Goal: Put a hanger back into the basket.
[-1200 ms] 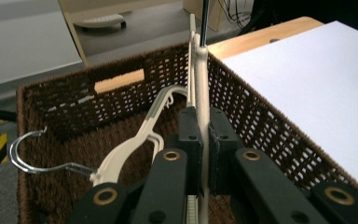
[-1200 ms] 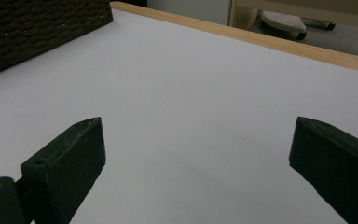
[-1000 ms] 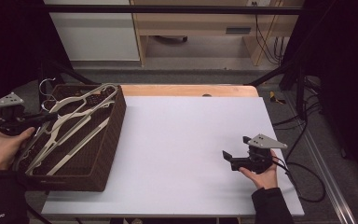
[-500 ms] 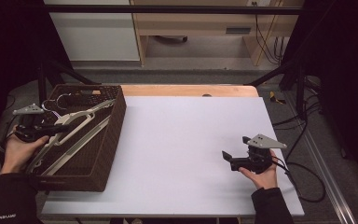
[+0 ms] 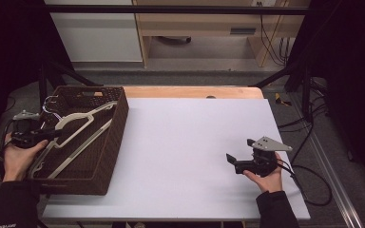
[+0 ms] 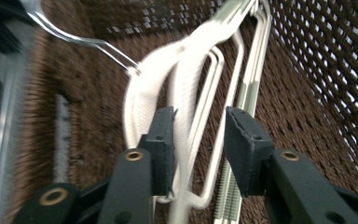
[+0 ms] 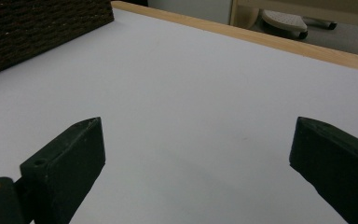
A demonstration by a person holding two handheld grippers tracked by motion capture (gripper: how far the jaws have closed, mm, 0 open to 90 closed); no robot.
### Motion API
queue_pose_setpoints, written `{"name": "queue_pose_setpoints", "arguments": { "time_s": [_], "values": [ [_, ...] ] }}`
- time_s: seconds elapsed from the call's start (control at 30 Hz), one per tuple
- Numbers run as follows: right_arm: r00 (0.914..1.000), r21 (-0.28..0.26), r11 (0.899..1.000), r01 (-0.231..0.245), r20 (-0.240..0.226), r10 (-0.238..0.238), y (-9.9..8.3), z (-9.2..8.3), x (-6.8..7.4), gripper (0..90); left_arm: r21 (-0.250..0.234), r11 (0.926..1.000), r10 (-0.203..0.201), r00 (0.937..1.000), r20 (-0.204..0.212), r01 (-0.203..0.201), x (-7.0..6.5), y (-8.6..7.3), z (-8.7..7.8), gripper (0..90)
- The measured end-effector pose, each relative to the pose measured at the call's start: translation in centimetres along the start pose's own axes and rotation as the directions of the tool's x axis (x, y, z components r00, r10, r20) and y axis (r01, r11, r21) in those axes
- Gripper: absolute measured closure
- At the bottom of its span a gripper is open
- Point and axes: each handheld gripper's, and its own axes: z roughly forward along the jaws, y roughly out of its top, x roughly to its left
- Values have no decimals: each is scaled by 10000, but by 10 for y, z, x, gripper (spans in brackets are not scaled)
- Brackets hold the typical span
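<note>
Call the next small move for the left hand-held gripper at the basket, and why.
Probably draw the left hand-held gripper back and up out of the wicker basket. Its jaws have just been opening; the white hanger sits between them unpressed, lying in the basket with the others. The right hand-held gripper waits open over the table.

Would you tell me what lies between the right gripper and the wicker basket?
Only bare white table lies between the right gripper and the wicker basket, as the high view shows.
</note>
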Motion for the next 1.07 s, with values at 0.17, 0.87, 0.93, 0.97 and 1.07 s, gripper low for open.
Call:
{"name": "queue_pose_setpoints", "arguments": {
  "time_s": [0.17,0.87,0.93,0.97,1.07],
  "values": [
    [10000,17,10000,43,-9,-43,0,0,0,37,-1170,9931,4,9998,209,21,-16,-1,-21,512],
    [9997,-603,9981,-132,-214,119,2,-10,-3,17,-2821,9588,1177,9509,2862,-338,-143,-25,-28,85],
    [9996,-663,9977,-143,-260,126,2,-12,-4,17,-2869,9572,1265,9477,2931,-391,-149,-27,-26,87],
    [9994,-716,9972,-215,-275,195,2,-13,-4,17,-2882,9566,1321,9465,2946,-438,-150,-27,-25,87],
    [9993,-703,9972,-235,-290,216,2,-13,-4,17,-2917,9538,1584,9457,2837,-723,-157,-28,-23,86]
  ]
}}
